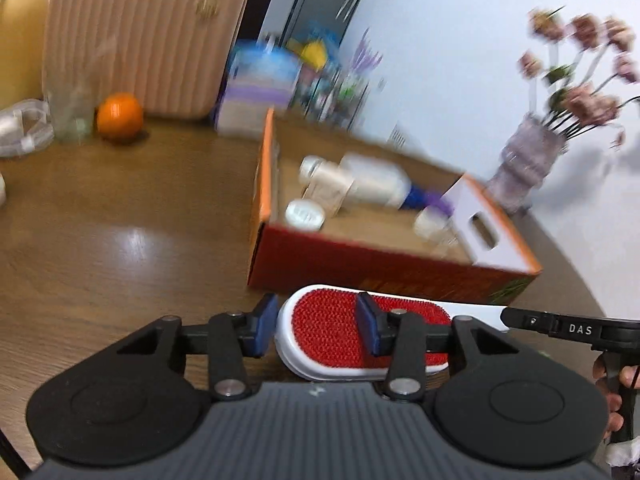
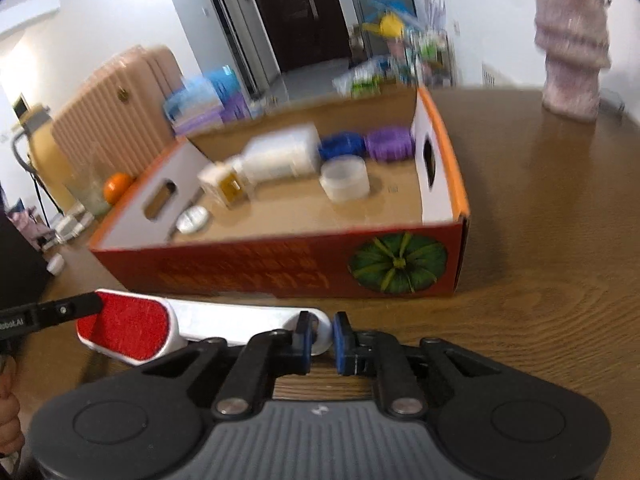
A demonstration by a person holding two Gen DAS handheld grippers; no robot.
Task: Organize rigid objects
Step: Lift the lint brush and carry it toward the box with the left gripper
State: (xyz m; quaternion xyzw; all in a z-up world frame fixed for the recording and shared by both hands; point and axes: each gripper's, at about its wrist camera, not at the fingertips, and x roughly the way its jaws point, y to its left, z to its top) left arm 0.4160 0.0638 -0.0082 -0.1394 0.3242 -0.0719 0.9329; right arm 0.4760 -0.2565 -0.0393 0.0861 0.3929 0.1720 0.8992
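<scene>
A white lint brush with a red pad (image 1: 362, 334) lies along the near side of an open red-orange cardboard box (image 1: 360, 264). My left gripper (image 1: 318, 330) is shut on its red head. My right gripper (image 2: 322, 340) is shut on the end of the brush's white handle (image 2: 240, 324). The box (image 2: 280, 268) holds a white bottle (image 2: 276, 156), a small cream box (image 2: 224, 186), a white tub (image 2: 346, 180), blue (image 2: 342, 146) and purple (image 2: 390, 144) ribbed lids, and a white lid (image 2: 192, 218).
The wooden table (image 1: 100, 220) carries an orange (image 1: 119, 115), a clear glass (image 1: 70, 114) and a white cable (image 1: 22, 128) at the far left. A pink suitcase (image 1: 140, 40) stands behind. A vase of pink flowers (image 1: 528, 160) stands right of the box.
</scene>
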